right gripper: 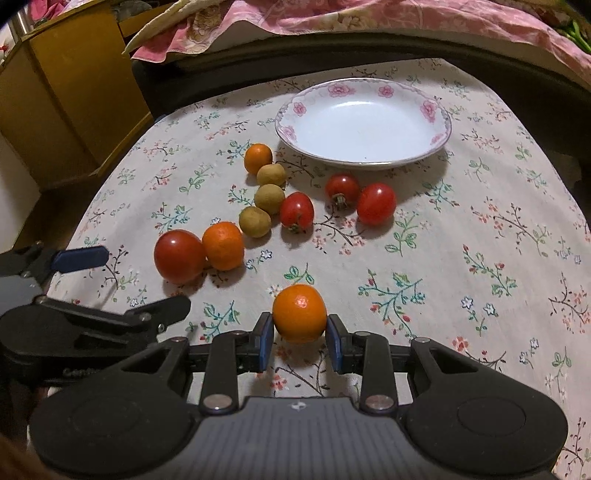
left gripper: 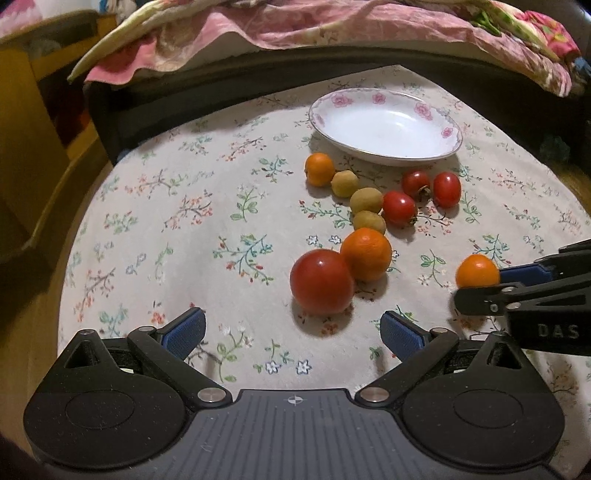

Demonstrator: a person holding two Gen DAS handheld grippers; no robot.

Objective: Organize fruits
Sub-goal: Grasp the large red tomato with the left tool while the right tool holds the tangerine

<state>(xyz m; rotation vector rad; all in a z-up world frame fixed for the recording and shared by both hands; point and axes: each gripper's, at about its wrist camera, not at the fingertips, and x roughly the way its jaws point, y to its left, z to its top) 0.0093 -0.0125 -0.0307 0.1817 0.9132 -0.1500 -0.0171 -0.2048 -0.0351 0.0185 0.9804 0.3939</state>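
One small round orange citrus fruit (right gripper: 300,313) sits between the blue pads of my right gripper (right gripper: 300,338), which I judge is pinching it at the near edge of the table, so the first pick looks in hand and the next move calls for a lift and carry to the empty white flower-rimmed china plate (right gripper: 439,142). My left gripper (left gripper: 293,332) hangs spread wide, empty, before the large red tomato (left gripper: 322,281). Around lie more loose fruit on the floral cotton tablecloth (right gripper: 480,240), with a pink quilt (right gripper: 332,18) beyond.
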